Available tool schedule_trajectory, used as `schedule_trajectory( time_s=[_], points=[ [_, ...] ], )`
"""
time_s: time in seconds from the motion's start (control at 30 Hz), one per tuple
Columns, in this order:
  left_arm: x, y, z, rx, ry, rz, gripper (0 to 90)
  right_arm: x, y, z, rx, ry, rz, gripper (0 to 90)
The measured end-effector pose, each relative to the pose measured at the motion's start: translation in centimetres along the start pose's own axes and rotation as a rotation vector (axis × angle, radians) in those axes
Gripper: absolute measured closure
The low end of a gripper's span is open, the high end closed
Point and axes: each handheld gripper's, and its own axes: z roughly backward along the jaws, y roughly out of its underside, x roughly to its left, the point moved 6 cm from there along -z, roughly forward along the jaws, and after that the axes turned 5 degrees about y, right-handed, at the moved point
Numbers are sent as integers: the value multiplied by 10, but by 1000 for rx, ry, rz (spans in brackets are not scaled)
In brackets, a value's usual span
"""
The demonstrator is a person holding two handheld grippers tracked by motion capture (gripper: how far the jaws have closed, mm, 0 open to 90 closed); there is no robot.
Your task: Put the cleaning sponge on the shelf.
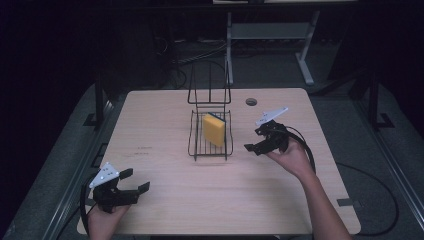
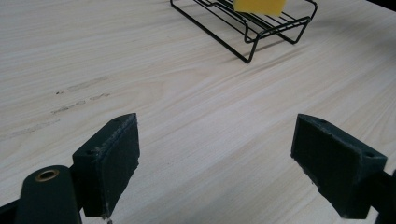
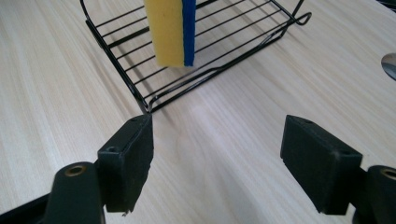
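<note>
So there's a light wood table (image 1: 165,200) seen from above, and sitting around the upper middle of the frame is a black wire rack (image 1: 211,134) with a tall looped back at its far end. A yellow sponge (image 1: 214,129) with a blue scrub layer on one side is propped up on edge in the rack, tilted a bit; in the right gripper view you can see it's standing on the rack's wire floor with the blue face turned to the right of that frame. The left gripper (image 1: 134,181) is down in the lower left of the high view, held in the person's hand near the table's front edge, well apart from the rack, and its jaws are spread wide with just bare tabletop between them. The right gripper (image 1: 253,140) sits right of center in the high view, just beside the rack's right side, jaws pointing toward the rack and also spread wide with nothing in them. From its own camera the rack's near corner is right above the left-hand jaw, close but I can't tell if it touches. There's also a small round grommet hole (image 1: 251,102) in the table near the far edge, right of the rack.
</note>
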Motion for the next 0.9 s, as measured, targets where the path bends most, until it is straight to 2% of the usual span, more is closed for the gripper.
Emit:
schedule_trajectory(
  time_s=[0.6,0.87,0.9],
  points=[
    [-1,0,1,1,-1,-2,147,-5,26,8,29,7,-38,249],
    [0,1,2,3,-4,1,147,-7,38,11,24,10,-61,249],
    [0,1,2,3,-5,0,147,-7,41,11,37,10,-64,248]
  ],
)
